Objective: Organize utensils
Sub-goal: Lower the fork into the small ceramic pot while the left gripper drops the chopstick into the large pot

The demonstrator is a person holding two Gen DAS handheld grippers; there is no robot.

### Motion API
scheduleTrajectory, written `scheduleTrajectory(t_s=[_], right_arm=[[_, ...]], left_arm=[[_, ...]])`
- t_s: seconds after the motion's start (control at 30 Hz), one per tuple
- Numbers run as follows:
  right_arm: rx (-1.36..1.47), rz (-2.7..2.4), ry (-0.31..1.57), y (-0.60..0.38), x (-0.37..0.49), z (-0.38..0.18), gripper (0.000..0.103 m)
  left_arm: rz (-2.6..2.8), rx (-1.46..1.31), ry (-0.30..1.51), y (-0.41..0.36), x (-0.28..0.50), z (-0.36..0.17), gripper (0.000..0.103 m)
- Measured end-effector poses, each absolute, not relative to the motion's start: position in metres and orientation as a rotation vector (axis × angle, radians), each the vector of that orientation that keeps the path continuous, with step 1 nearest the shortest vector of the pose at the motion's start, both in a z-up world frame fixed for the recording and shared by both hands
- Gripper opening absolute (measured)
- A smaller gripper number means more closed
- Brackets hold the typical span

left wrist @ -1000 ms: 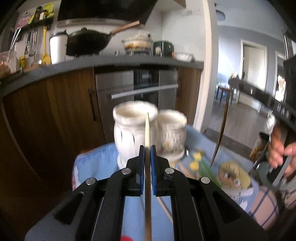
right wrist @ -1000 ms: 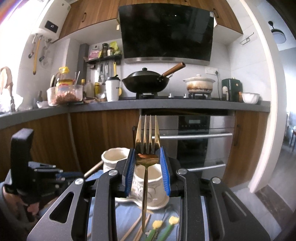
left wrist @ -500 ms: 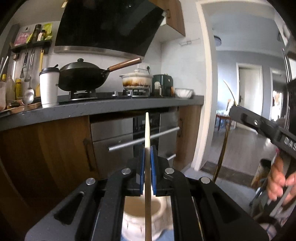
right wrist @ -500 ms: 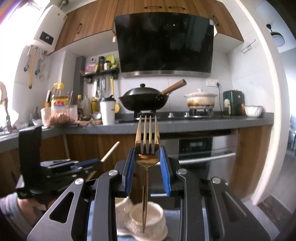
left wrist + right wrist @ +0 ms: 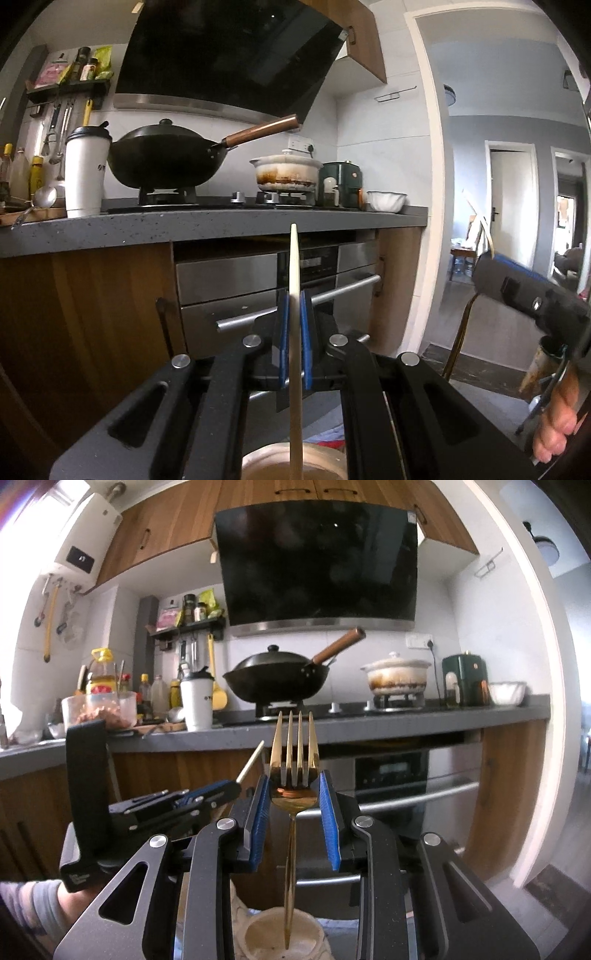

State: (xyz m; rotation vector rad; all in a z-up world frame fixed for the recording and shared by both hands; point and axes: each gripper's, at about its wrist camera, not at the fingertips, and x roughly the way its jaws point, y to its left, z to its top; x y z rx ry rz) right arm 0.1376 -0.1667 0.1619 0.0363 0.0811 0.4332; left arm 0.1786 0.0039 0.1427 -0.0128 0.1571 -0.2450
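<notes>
My left gripper is shut on a pale wooden chopstick held upright; its lower end hangs over the mouth of a cream ceramic holder at the bottom edge. My right gripper is shut on a gold fork, tines up, its handle tip reaching into a second cream holder below. In the right wrist view the left gripper with the chopstick shows at left. In the left wrist view the right gripper and the fork's handle show at right.
A grey kitchen counter runs behind, with a black wok, a white casserole pot, a white tumbler and bottles. An oven with a steel bar handle sits below. A doorway opens at the right.
Both grippers have risen and tilted up; the two holders have slid from mid-frame to the bottom edge. The chopstick and fork now hang with their lower ends at the holder mouths.
</notes>
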Motion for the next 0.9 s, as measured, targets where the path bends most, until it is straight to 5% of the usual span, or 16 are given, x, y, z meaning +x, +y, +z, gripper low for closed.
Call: scheduleTrajectory(t_s=[0.4,0.57,0.9], right_arm=[[0.002,0.453,0.214,-0.158,0.153,0.124,0.028],[0.027,0.448,0.272,-0.160,0.161,0.115,0.028],[0.070,0.388,0.300,-0.171,0.168,0.109,0.028]], left_arm=[[-0.249,-0.023,0.207,0.019,0.163,0.121,0.009],[-0.229,-0.018,0.209,0.027,0.147,0.114,0.051],[-0.227,-0.051,0.208,0.044,0.126,0.116,0.088]])
